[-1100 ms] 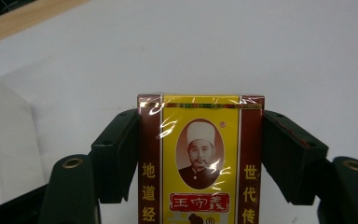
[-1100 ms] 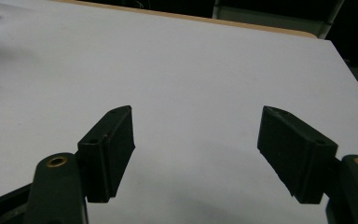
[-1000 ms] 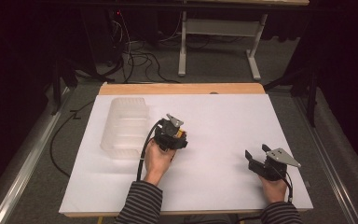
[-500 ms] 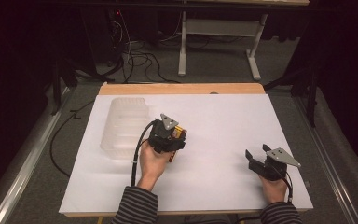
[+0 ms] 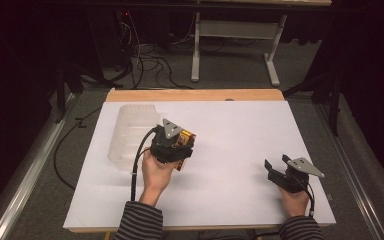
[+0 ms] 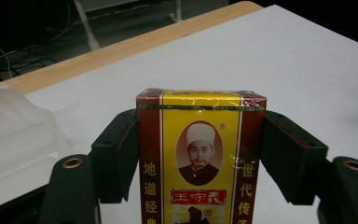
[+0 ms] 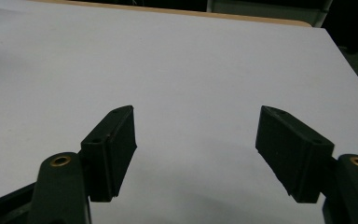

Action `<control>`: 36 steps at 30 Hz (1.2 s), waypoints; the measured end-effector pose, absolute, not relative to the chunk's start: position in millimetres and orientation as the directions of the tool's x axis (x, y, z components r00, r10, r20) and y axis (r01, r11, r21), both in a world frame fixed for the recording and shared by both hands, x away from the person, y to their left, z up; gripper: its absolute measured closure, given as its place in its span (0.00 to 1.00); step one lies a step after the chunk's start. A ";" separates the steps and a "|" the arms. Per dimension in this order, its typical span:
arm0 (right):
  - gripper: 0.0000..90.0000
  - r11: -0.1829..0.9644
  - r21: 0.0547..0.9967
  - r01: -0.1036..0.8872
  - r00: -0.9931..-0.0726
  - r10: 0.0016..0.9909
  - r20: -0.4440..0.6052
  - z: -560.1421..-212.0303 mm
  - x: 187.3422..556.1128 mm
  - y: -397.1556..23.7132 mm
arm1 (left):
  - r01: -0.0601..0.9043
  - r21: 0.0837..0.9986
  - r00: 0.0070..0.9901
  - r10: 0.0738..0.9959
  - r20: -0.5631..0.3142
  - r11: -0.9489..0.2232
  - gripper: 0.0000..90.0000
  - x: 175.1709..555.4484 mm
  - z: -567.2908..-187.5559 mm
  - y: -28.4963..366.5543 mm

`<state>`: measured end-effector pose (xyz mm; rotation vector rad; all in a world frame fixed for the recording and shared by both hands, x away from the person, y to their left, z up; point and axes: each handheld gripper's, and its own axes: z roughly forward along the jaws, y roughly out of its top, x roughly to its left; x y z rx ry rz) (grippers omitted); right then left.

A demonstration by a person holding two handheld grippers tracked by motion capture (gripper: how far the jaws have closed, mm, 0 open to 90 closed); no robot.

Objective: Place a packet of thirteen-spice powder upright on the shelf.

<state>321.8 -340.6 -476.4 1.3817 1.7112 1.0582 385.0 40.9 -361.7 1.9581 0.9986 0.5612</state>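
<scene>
Gripping a yellow-and-maroon portrait box (image 6: 200, 158), left gripper (image 6: 200, 154).

Bright white table (image 5: 240, 130), dark surroundings, soft shadows, perhaps slight blur

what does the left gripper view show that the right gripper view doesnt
The left gripper view has a yellow and red box clamped between the left gripper's jaws, and a clear plastic container beside them. The right gripper view has the right gripper with its jaws spread wide on nothing. Both share the white table top and its wooden far edge.
</scene>
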 end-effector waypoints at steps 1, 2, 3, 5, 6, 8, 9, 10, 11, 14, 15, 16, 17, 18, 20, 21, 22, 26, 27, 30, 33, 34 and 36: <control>0.32 0.103 0.901 0.421 -0.199 0.980 -0.019 -476.4 321.8 -340.6 | 0.432 0.841 0.581 0.814 0.016 -0.325 0.37 384.8 -360.1 42.3; 0.32 0.103 0.901 0.421 -0.198 0.980 -0.019 -476.4 321.8 -340.6 | 0.429 0.843 0.579 0.815 0.018 -0.323 0.37 384.8 -358.6 43.6; 0.32 0.103 0.901 0.421 -0.199 0.980 -0.019 -476.5 321.9 -340.7 | 0.426 0.846 0.576 0.817 0.020 -0.321 0.37 384.5 -356.9 45.0; 0.32 0.102 0.900 0.425 -0.200 0.980 -0.017 -476.4 321.8 -340.3 | 0.419 0.852 0.571 0.821 0.021 -0.313 0.37 384.0 -353.8 48.0; 0.32 0.104 0.899 0.425 -0.202 0.979 -0.018 -476.4 321.8 -340.2 | 0.414 0.857 0.563 0.826 0.024 -0.307 0.37 383.9 -351.2 51.1; 0.32 0.104 0.899 0.425 -0.202 0.979 -0.018 -476.4 321.8 -340.2 | 0.412 0.861 0.557 0.830 0.022 -0.299 0.37 383.9 -349.8 53.5; 0.32 0.105 0.899 0.425 -0.203 0.979 -0.019 -476.4 321.8 -340.2 | 0.412 0.861 0.555 0.831 0.023 -0.299 0.37 384.2 -348.6 56.1; 0.32 0.105 0.899 0.425 -0.202 0.979 -0.019 -476.4 321.8 -340.1 | 0.412 0.863 0.549 0.835 0.022 -0.293 0.37 384.3 -347.7 58.1; 0.32 0.106 0.898 0.427 -0.200 0.980 -0.020 -476.4 322.0 -339.8 | 0.412 0.863 0.545 0.838 0.023 -0.292 0.37 384.3 -346.7 60.4; 0.32 0.114 0.896 0.430 -0.205 0.978 -0.027 -476.5 322.6 -339.5 | 0.397 0.874 0.511 0.858 0.045 -0.282 0.37 384.4 -344.6 68.7; 0.32 0.114 0.896 0.430 -0.205 0.978 -0.027 -476.5 322.6 -339.5 | 0.397 0.874 0.511 0.858 0.045 -0.282 0.37 384.4 -344.6 68.7; 0.32 0.112 0.895 0.432 -0.203 0.979 -0.024 -476.5 322.3 -338.9 | 0.393 0.876 0.496 0.866 0.055 -0.280 0.37 384.6 -344.2 70.8; 0.32 0.112 0.895 0.432 -0.203 0.979 -0.024 -476.5 322.3 -338.9 | 0.395 0.878 0.486 0.873 0.051 -0.271 0.37 385.3 -343.6 73.4; 0.32 0.113 0.895 0.431 -0.203 0.979 -0.025 -476.5 322.4 -338.9 | 0.398 0.880 0.480 0.876 0.042 -0.260 0.37 386.0 -342.9 76.4; 0.32 0.111 0.894 0.434 -0.202 0.979 -0.024 -476.6 322.5 -338.8 | 0.396 0.885 0.466 0.884 0.036 -0.245 0.37 387.2 -342.1 81.5; 0.32 0.111 0.895 0.433 -0.202 0.979 -0.024 -476.7 322.7 -338.7 | 0.396 0.886 0.458 0.888 0.036 -0.240 0.37 387.5 -341.8 83.9; 0.32 0.114 0.894 0.432 -0.203 0.979 -0.027 -476.7 322.9 -338.8 | 0.396 0.888 0.449 0.893 0.033 -0.232 0.37 388.3 -341.8 88.2; 0.32 0.116 0.897 0.428 -0.203 0.979 -0.030 -476.6 322.4 -339.2 | 0.399 0.893 0.414 0.910 0.028 -0.209 0.37 390.6 -344.0 98.2; 0.32 0.115 0.896 0.428 -0.203 0.979 -0.029 -476.6 322.4 -339.1 | 0.399 0.893 0.414 0.910 0.028 -0.209 0.37 390.6 -344.0 98.2; 0.32 0.118 0.894 0.432 -0.205 0.978 -0.030 -476.6 322.7 -338.5 | 0.399 0.893 0.375 0.926 0.048 -0.207 0.37 391.9 -347.9 105.6; 0.32 0.123 0.896 0.428 -0.202 0.979 -0.037 -476.6 322.5 -338.1 | 0.407 0.894 0.350 0.936 0.039 -0.189 0.37 394.0 -351.8 112.4; 0.32 0.121 0.896 0.428 -0.202 0.979 -0.035 -476.6 322.5 -338.1 | 0.411 0.893 0.335 0.941 0.038 -0.182 0.37 395.1 -354.8 117.2; 0.32 0.125 0.894 0.430 -0.204 0.978 -0.038 -476.6 322.8 -338.2 | 0.411 0.895 0.323 0.946 0.038 -0.176 0.37 396.0 -357.4 120.8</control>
